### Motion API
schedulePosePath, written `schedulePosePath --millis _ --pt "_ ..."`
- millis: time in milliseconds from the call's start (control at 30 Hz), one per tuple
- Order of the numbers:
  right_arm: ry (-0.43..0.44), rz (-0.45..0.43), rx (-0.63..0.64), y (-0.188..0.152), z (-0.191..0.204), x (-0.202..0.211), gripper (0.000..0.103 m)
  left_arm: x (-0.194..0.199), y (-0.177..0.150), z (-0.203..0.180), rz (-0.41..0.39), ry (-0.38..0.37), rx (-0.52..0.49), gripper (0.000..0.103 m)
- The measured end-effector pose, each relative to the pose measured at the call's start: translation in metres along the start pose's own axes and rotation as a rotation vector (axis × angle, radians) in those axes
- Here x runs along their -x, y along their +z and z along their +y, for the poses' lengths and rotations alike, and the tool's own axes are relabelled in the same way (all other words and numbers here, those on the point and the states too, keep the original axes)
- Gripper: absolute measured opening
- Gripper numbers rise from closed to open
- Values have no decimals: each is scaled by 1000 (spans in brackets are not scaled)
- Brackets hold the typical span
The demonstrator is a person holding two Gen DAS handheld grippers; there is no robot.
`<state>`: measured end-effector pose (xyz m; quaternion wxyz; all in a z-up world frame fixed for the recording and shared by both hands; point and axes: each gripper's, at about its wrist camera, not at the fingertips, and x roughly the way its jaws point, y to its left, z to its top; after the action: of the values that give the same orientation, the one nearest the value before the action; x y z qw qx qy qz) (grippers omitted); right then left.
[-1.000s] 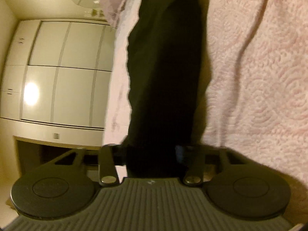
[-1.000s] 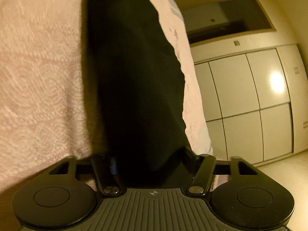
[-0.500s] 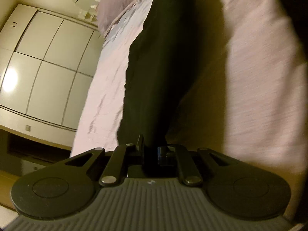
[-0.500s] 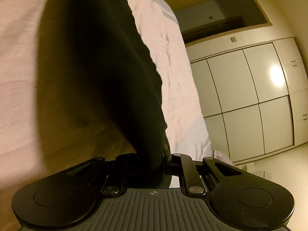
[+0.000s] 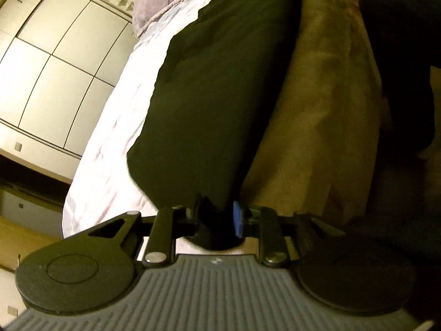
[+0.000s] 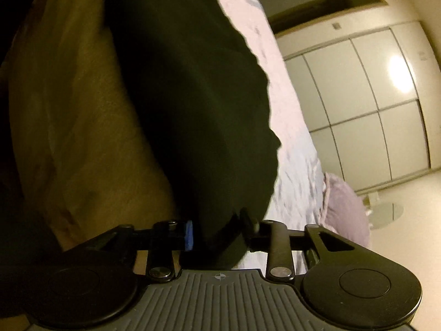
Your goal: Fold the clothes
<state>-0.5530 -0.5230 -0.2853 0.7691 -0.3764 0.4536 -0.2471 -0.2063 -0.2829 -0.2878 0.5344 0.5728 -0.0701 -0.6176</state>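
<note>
A black garment [image 5: 215, 88] stretches away from my left gripper [image 5: 217, 220], which is shut on its near edge. The same black garment [image 6: 198, 104] fills the middle of the right wrist view, and my right gripper [image 6: 215, 234] is shut on its near edge too. The cloth is lifted off the pink bedspread [image 5: 110, 138] and hangs between the two grippers. A blue pad shows on one finger of each gripper. The garment's far end is hidden by its own folds.
The bed's pink quilt [image 6: 292, 149] lies under the garment, in shadow on one side [image 5: 325, 104]. A lilac pillow [image 5: 160, 2] lies at the bed's head. White wardrobe doors [image 6: 372, 104] stand beyond the bed. A dark shape [image 5: 402, 55] fills the upper right.
Both grippers have closed on the garment's edge and lifted it off the bed. The views have tilted, so more of the bed, pillow and wardrobe shows.
</note>
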Motion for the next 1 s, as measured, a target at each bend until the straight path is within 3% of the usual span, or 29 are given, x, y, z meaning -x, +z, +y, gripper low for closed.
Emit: schedulePosePath --millis 67,167,267,400,567,667,867,1000 --pt "-5 24 -84 -12 -7 12 44 10 -5 12 15 -13 44 24" --pt "-22 48 -199 -22 -24 25 45 32 -14 31 7 -16 162 24" --pt "-34 19 -320 -12 -53 31 45 39 -9 65 -22 2 248 24" --pt "-15 -55 -454 17 -95 25 45 26 10 93 -69 47 276 24" --pt "137 -111 -620 48 -132 -7 44 -31 38 122 -95 18 298 24" --pt "224 -89 -688 69 -153 -59 44 -71 48 138 -91 -17 341 24" --pt "380 -81 -730 113 -168 -148 44 -152 57 171 -88 -67 461 24" --pt "490 -58 -749 135 -170 -204 44 -206 48 184 -24 -102 507 23"
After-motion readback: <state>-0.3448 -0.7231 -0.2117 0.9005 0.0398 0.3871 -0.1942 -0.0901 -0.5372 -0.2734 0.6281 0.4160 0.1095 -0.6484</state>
